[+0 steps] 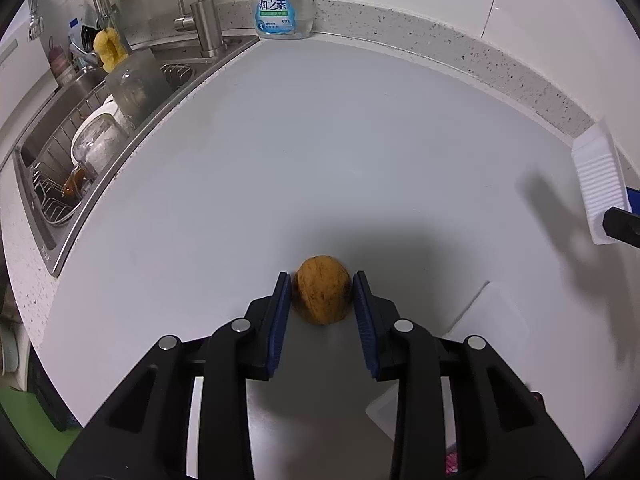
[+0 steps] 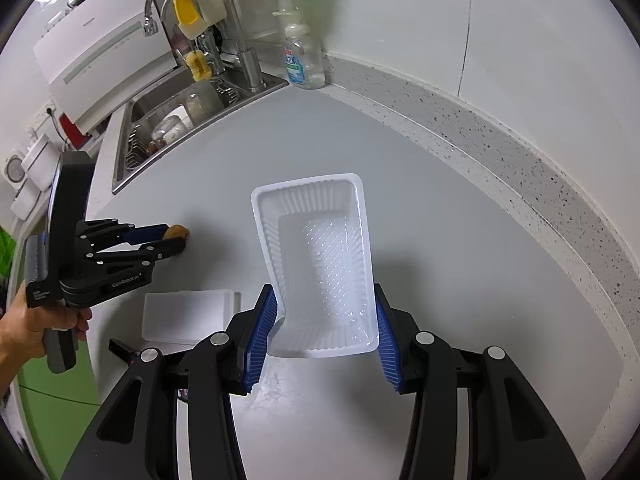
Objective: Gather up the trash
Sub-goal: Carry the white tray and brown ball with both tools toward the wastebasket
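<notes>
Left wrist view looks straight down the left tool (image 1: 322, 294) at a small brown, roundish piece of trash (image 1: 322, 294), something like a fruit pit or shrivelled fruit, sitting on the grey tabletop (image 1: 320, 140). Its two blue pads flank the piece closely, one on each side, and appear to touch it; I would say the tool is pinching it, though the piece itself sits on the surface, not lifted. From the right wrist view the same tool, held in a person's hand (image 2: 24, 332), shows side-on with the brown piece at its tips.

On the other side, the right tool (image 2: 326, 330) has its pads pressed on the long walls of a white plastic tray (image 2: 320, 248), gripping it near one short end. The tray is empty and tilted, its far end toward the back wall. A flat white lid or board (image 2: 188, 316) lies on the tabletop between the two tools. The sink (image 1: 80, 128) with dishes and a soap bottle (image 1: 282, 4) stand well apart from all this.

My reading is that the pickup step is in hand: trash just gripped, tray ready as the collector. Next the left tool needs to lift the piece clear and carry it over the tray's open face, then spread only once above it.
</notes>
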`<state>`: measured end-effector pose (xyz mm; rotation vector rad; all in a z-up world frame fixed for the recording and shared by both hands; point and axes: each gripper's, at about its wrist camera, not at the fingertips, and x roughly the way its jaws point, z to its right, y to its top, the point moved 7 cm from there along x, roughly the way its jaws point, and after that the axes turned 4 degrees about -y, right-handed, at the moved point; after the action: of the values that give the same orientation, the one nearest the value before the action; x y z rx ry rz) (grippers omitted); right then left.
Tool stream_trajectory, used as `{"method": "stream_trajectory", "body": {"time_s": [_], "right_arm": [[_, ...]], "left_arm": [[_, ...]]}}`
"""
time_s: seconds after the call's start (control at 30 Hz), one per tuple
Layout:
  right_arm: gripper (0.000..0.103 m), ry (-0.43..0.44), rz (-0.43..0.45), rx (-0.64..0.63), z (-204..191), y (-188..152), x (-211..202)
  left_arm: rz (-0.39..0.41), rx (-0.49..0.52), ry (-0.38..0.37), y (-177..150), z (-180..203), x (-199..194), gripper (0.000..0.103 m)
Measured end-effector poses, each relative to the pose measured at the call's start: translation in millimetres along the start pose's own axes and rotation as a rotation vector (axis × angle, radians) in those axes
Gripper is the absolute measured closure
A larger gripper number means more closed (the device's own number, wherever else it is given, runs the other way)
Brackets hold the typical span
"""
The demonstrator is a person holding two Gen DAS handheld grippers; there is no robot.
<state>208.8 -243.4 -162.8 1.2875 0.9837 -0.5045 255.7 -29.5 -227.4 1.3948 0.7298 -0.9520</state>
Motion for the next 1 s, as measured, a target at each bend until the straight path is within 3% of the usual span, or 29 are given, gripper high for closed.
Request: {"method": "stream_trajectory", "body": {"time_s": [0.53,0.8,1.0], "right_arm": [[0.057,0.017,0.03,-0.053,-34.7,-1.3,-19.9],[0.057,0.07,0.052,-0.128,-95.8,-13.0,-42.2],[0.057,0.129,0.054,-0.19,-158.2,-29.3,-51.9]], "left_arm": [[0.041,-0.03,0.003,-18.3,-6.0,-62.3,0.072],[0.064,-0.063,0.016,-58.4,-23.7,-109.4,0.072],[0.068,-0.112,0.045,-107.8,-52.7,-144.3,0.071]]}}
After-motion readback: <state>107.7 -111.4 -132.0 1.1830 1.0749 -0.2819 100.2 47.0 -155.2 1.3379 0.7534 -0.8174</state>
